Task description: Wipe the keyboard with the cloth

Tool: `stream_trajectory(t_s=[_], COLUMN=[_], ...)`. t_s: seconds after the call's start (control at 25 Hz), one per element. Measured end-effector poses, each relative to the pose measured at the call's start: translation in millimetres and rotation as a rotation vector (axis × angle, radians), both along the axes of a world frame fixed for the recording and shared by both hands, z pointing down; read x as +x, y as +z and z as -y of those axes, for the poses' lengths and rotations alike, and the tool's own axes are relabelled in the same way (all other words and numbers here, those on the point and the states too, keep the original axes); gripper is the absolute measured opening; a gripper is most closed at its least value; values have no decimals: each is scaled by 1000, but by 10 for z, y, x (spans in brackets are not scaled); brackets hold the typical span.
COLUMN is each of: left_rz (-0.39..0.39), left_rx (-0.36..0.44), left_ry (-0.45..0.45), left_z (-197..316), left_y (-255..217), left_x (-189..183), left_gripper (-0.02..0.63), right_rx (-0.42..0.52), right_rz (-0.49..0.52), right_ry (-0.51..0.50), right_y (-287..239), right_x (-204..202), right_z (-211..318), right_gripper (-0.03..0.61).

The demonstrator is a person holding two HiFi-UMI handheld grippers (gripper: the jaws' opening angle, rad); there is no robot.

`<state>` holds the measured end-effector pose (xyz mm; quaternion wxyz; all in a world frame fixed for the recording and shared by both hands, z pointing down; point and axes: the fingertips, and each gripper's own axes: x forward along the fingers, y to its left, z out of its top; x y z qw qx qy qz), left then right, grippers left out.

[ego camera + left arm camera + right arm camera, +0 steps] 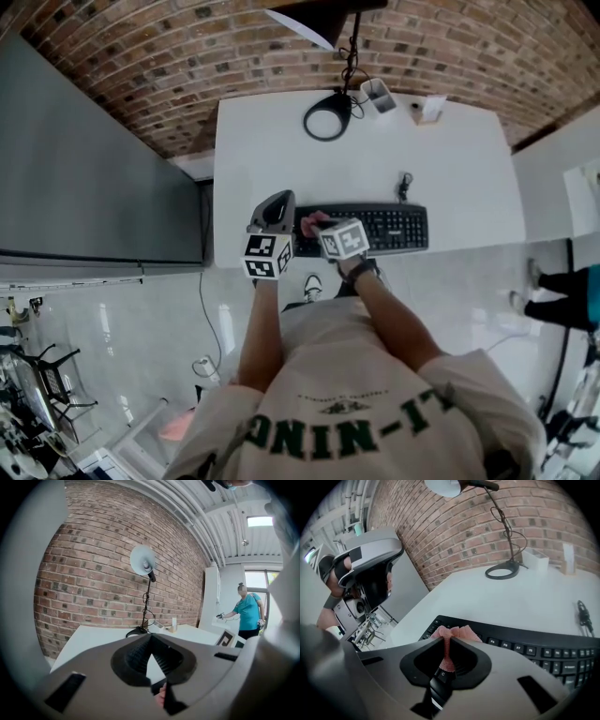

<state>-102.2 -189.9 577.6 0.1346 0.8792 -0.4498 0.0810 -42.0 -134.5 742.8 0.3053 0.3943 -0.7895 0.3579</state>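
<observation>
A black keyboard lies near the front edge of the white table. My right gripper is shut on a pink cloth and holds it down on the keyboard's left end. In the right gripper view the cloth is pinched between the jaws and spreads over the leftmost keys of the keyboard. My left gripper hovers just left of the keyboard. Its jaws meet at the tips with nothing held. It also shows raised at the left of the right gripper view.
A desk lamp with a round base stands at the table's back by the brick wall, beside a white box and a small holder. A short cable lies behind the keyboard. A grey cabinet flanks the left. A person in teal stands to the right.
</observation>
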Motion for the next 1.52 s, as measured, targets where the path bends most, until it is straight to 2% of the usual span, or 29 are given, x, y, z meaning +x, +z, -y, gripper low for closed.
stream_trajectory(t_s=[0.8,1.52], left_rz=[-3,-10], left_rx=[2,-1], left_ry=[156,308], left_z=[-48,-55], left_y=[7,-3], left_x=[762,1572], left_gripper=[2,2], right_rx=[9,12], right_rz=[3,-25], right_ry=[167,389], right_y=[-27,-14], right_x=[769,1836], right_z=[-94,-207], right_gripper=[35,35])
